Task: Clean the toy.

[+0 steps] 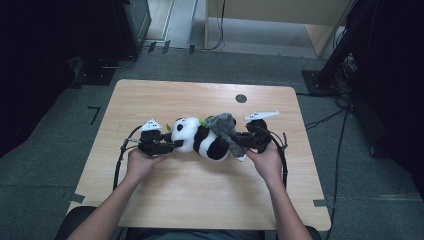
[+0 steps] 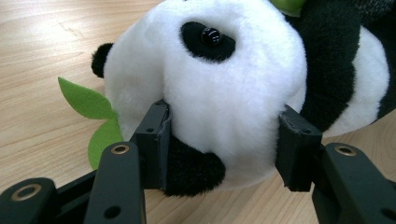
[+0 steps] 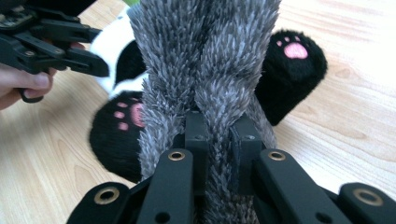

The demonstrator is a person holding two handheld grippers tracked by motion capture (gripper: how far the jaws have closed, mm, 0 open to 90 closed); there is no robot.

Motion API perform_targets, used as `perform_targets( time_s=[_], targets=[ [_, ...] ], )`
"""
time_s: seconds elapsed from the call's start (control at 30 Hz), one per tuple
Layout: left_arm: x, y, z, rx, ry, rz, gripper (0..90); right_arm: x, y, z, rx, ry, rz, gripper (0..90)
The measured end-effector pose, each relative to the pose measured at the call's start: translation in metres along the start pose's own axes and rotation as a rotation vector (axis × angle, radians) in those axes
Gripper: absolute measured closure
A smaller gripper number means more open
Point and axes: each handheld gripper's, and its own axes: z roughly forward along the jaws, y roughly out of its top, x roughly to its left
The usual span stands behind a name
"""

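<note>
Panda [image 1: 202, 137]: plush toy, black and white; it lies on the table [image 1: 200, 200] near the middle, between the two grippers; head toward the left side of the high view, feet toward the right; in the left gripper view one black eye patch and one black ear show.
Leaves [image 2: 93, 116]: two green felt leaves; they lie flat on the wood just beside the panda's head.
Grey cloth [image 1: 224, 126]: fuzzy grey piece; it lies over the panda's lower body; in the right gripper view it is pulled into a tight bunch that runs from the jaws over the toy.
Feet [image 3: 292, 70]: black with pink paw prints; one on each side of the grey cloth in the right gripper view; both rest on the table.
Left gripper [image 1: 172, 145]: held in the left hand [image 1: 141, 162]; the jaws stand partly apart and are clamped on the panda's head; the pads press into the white fur on both sides.
Right gripper [image 1: 239, 142]: held in the right hand [image 1: 267, 161]; the jaws are close together and are clamped on the bunch of grey cloth; the pile is squeezed thin between the pads.
Table: light wood; a small dark round spot [image 1: 241, 98] is at the far edge, well apart from the panda.
</note>
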Motion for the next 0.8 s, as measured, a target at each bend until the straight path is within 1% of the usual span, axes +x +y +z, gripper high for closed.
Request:
perform_targets(
  time_s=[0.1, 0.13, 0.2, 0.23, 0.27, 0.37, 0.4, 0.47, 0.53, 0.6, 0.67, 0.77, 0.8],
  targets=[
    [0.000, 0.000, 0.000, -0.005, -0.003, -0.009, 46.1, -0.006, -0.002, 0.001, 0.020, -0.024, 0.006, 81.2],
    [0.001, 0.000, 0.000, -0.006, -0.002, -0.011, 46.1, -0.008, -0.002, 0.000, 0.023, -0.036, 0.014, 81.2],
    [0.001, 0.000, 0.000, -0.009, 0.000, -0.014, 46.2, -0.012, -0.001, -0.007, 0.001, -0.029, 0.032, 81.2],
    [0.000, 0.001, 0.000, -0.011, 0.001, -0.015, 46.3, -0.011, 0.001, -0.013, -0.022, -0.022, 0.036, 81.2],
    [0.000, 0.001, 0.000, -0.013, 0.004, -0.019, 46.3, -0.008, 0.004, -0.019, -0.043, -0.019, 0.028, 81.2],
    [-0.002, 0.001, 0.000, -0.012, 0.012, -0.019, 46.6, 0.009, 0.017, -0.037, -0.099, -0.018, -0.019, 81.2],
    [-0.003, 0.002, -0.001, -0.006, 0.014, -0.014, 46.6, 0.015, 0.021, -0.041, -0.115, -0.011, -0.038, 81.2],
    [-0.005, 0.002, -0.001, -0.005, 0.018, -0.015, 46.7, 0.029, 0.029, -0.048, -0.132, -0.004, -0.072, 81.1],
    [-0.007, 0.003, -0.001, -0.002, 0.021, -0.019, 46.7, 0.046, 0.036, -0.049, -0.142, 0.006, -0.112, 80.9],
    [-0.009, 0.002, -0.002, -0.003, 0.024, -0.022, 46.6, 0.060, 0.041, -0.046, -0.145, 0.014, -0.143, 80.7],
    [-0.011, 0.002, -0.002, -0.004, 0.030, -0.026, 46.6, 0.073, 0.046, -0.040, -0.138, 0.018, -0.180, 80.6],
    [-0.014, 0.001, -0.002, -0.010, 0.038, -0.026, 46.5, 0.089, 0.053, -0.023, -0.129, 0.033, -0.222, 80.6],
    [-0.015, 0.000, -0.002, -0.012, 0.040, -0.026, 46.5, 0.093, 0.055, -0.015, -0.126, 0.031, -0.233, 80.6]
  ],
)
